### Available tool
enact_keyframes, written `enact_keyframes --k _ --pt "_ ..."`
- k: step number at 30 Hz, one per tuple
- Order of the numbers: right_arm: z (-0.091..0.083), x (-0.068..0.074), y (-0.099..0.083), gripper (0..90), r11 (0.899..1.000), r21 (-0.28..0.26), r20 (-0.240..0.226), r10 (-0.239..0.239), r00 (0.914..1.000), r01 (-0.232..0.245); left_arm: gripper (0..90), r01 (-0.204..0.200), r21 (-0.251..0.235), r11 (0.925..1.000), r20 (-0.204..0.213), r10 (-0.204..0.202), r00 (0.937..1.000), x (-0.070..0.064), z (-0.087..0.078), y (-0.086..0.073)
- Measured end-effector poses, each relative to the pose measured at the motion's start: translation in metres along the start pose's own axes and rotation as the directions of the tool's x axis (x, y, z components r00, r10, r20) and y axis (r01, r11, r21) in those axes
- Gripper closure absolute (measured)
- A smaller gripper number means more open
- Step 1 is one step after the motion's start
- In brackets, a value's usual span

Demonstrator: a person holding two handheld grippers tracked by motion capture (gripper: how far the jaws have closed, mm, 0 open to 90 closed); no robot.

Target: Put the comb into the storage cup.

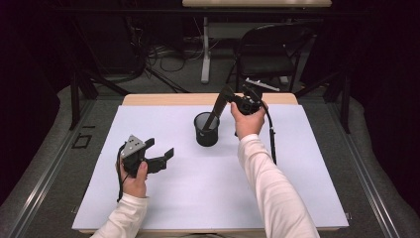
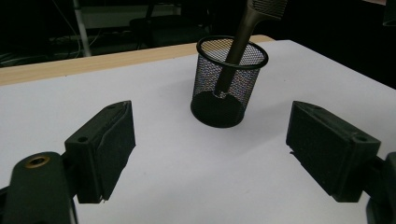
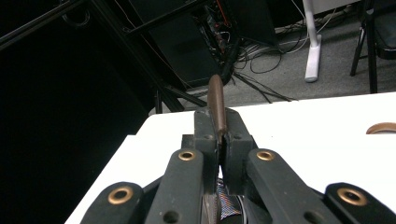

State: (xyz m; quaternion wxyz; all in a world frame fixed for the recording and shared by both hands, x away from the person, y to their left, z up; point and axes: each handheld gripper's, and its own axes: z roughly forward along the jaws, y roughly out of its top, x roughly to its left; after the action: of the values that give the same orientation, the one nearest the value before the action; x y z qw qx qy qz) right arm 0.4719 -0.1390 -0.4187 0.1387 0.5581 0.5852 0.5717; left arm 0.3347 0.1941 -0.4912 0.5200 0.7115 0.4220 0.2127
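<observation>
Right gripper (image 1: 225, 94) clamps comb (image 1: 214, 111) (in mesh cup (image 1: 206, 130)); left gripper (image 1: 158, 148) released.

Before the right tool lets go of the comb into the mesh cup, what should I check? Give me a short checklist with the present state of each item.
1. Right tool shut on the comb: ok, its jaws clamp it in the right gripper view.
2. Comb handle inside the cup: ok, its lower end is below the rim.
3. Handle resting on the cup's bottom: cannot tell through the mesh.
4. Cup upright on the table: ok.
5. Left tool clear of the cup: ok, open and apart from it.
6. Comb will stay in when released: cannot tell; it leans, and its toothed end is well above the rim.
</observation>
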Motion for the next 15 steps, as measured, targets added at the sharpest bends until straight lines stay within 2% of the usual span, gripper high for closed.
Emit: enact_keyframes --k 15 --pt "0.0063 -0.0031 -0.0074 87.3 1.000 0.011 -0.002 0.019 0.9998 -0.019 15.6 0.004 0.001 1.0000 0.002 -0.004 1.0000 0.0002 0.0006 -0.0004"
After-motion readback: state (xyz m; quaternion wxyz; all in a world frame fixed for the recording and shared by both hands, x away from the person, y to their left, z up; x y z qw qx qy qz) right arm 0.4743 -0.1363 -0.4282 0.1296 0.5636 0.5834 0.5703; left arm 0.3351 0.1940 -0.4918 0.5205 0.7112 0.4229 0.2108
